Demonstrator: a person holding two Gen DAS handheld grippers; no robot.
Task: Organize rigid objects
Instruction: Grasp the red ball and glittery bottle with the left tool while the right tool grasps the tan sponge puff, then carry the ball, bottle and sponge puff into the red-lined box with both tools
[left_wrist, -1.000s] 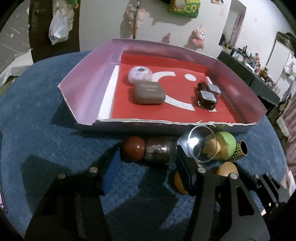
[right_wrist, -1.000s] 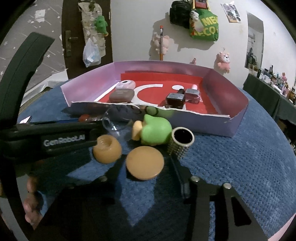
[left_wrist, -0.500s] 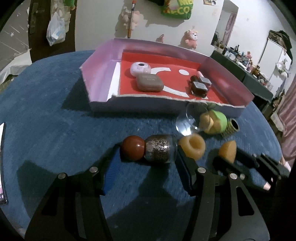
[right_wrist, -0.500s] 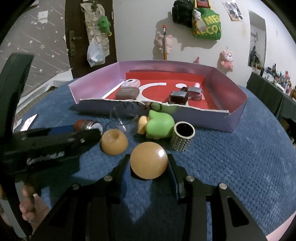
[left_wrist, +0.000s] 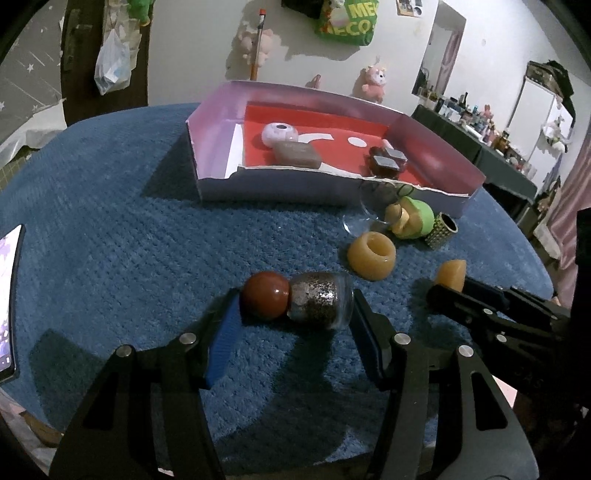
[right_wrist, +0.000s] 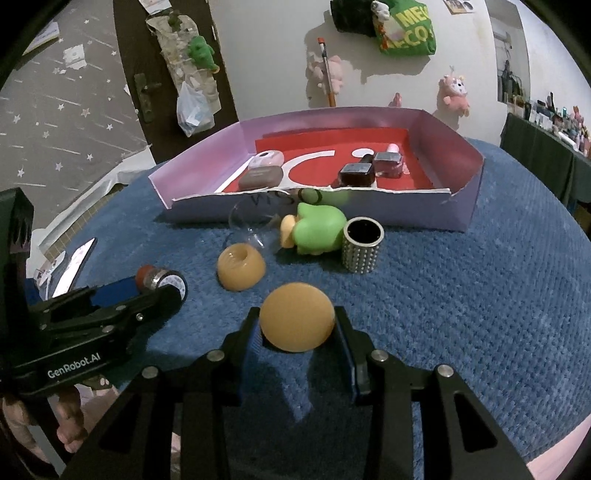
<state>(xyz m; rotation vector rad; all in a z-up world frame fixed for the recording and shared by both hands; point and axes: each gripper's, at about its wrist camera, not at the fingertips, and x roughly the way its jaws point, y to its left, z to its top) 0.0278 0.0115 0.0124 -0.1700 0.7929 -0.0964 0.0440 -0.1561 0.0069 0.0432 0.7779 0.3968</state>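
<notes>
- Near the box, on the blue cloth, lay a glitter bottle with a round red cap, sideways between the left gripper fingers, which pressed cap and base end to end.
- Looked glassy and smooth, hence probably slippery and breakable; held endwise on a round cap, likely to pivot or squirt out, so better gripped across the body.
- Right of the bottle, further from the box, sat an amber dome, clamped at its widest part by the right gripper.
- Seemed hard, light and polished; curved sides gave little purchase, so a firm, level squeeze judged wise.
- Between dome and box lay an amber ring, a clear glass, a green toy and a studded tube, all outside the box.
</notes>
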